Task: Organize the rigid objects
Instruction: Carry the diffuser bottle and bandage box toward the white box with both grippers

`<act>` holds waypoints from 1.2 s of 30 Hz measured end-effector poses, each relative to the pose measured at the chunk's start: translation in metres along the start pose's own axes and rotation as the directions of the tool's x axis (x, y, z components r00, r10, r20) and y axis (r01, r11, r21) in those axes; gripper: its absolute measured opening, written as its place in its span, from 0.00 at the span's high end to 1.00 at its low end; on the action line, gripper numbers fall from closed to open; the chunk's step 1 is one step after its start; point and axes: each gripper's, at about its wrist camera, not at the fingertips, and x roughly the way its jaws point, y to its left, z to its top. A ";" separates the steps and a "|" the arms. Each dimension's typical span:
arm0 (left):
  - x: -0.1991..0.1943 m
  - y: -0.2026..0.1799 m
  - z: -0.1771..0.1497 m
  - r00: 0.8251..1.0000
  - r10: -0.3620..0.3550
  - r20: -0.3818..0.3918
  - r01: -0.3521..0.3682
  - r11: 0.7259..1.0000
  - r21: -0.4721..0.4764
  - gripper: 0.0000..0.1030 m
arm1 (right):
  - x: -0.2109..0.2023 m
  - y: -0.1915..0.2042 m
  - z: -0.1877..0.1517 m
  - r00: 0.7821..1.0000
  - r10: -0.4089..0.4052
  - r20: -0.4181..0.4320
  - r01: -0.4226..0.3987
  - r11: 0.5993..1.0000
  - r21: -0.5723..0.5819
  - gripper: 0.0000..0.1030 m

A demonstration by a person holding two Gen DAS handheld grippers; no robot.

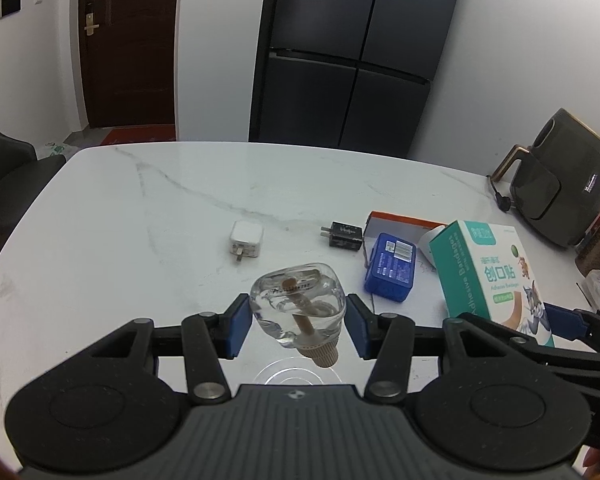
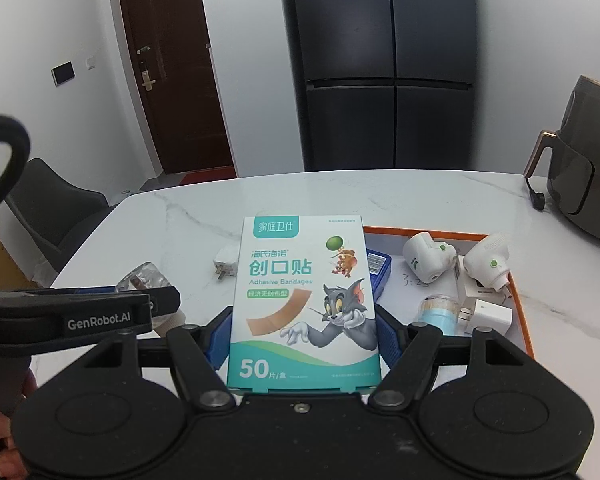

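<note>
My left gripper (image 1: 298, 322) is shut on a clear glass liquid bottle (image 1: 296, 300) with a tan wick and cap, held above the white marble table (image 1: 140, 208). My right gripper (image 2: 302, 340) is shut on a teal and white adhesive bandage box (image 2: 304, 300), upright between its blue pads; the same box (image 1: 496, 280) shows at the right of the left wrist view. An orange-rimmed tray (image 2: 524, 308) at the right holds two white plug-in devices (image 2: 426, 258), white adapters (image 2: 492, 314) and a blue-capped bottle (image 2: 440, 308).
A white charger (image 1: 246, 240), a black charger (image 1: 342, 234) and a blue box (image 1: 392, 266) lie on the table mid-right. A dark air fryer (image 1: 560, 184) stands at the far right. A dark chair (image 2: 56, 208) sits at the left edge; a fridge stands behind.
</note>
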 end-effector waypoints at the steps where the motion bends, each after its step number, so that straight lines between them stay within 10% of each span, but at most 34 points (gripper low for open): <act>1: 0.000 -0.002 0.000 1.000 -0.003 0.000 0.003 1.000 0.002 0.50 | -0.001 -0.001 0.000 1.000 -0.002 0.001 0.002 1.000 0.000 0.19; 36: -0.007 -0.046 -0.018 0.999 -0.049 -0.016 0.050 0.997 0.054 0.50 | -0.034 -0.020 -0.013 0.999 -0.037 0.012 0.037 0.998 0.046 0.19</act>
